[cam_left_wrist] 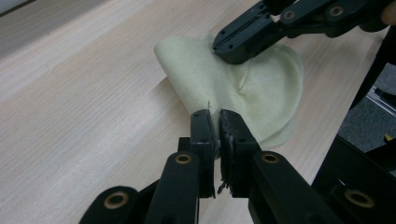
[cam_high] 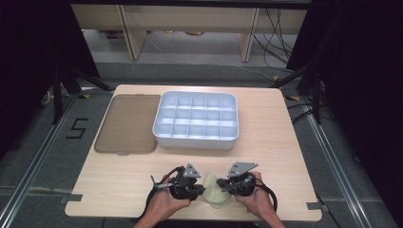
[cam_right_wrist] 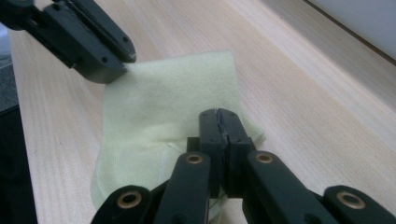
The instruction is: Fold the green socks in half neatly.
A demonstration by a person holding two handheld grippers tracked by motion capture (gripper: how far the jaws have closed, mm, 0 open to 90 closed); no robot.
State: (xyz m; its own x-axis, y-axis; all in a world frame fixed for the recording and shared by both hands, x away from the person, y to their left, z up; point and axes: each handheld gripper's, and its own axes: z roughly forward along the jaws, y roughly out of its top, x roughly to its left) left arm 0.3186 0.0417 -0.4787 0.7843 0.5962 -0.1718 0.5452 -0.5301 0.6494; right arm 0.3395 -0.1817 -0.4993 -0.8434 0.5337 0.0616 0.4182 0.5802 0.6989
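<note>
High view: at the near table edge, the left gripper [cam_high: 202, 186] and right gripper [cam_high: 222, 184] are facing each other, each pinching an opposite side of a pale yellow-green sock [cam_high: 215, 191] lying between them on the wooden table [cam_high: 266, 142]. Both pairs of jaws are standing nearly closed on the fabric. Farther back, a white compartment tray [cam_high: 196, 137] is sitting at mid-table, its cells bare. Just beside it on the left, a brown translucent lid [cam_high: 128, 123] is lying flat.

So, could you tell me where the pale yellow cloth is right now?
In the high view the pale yellow cloth lies at the table's near edge, between the left gripper and right gripper, nearer than the white divided tray.
</note>
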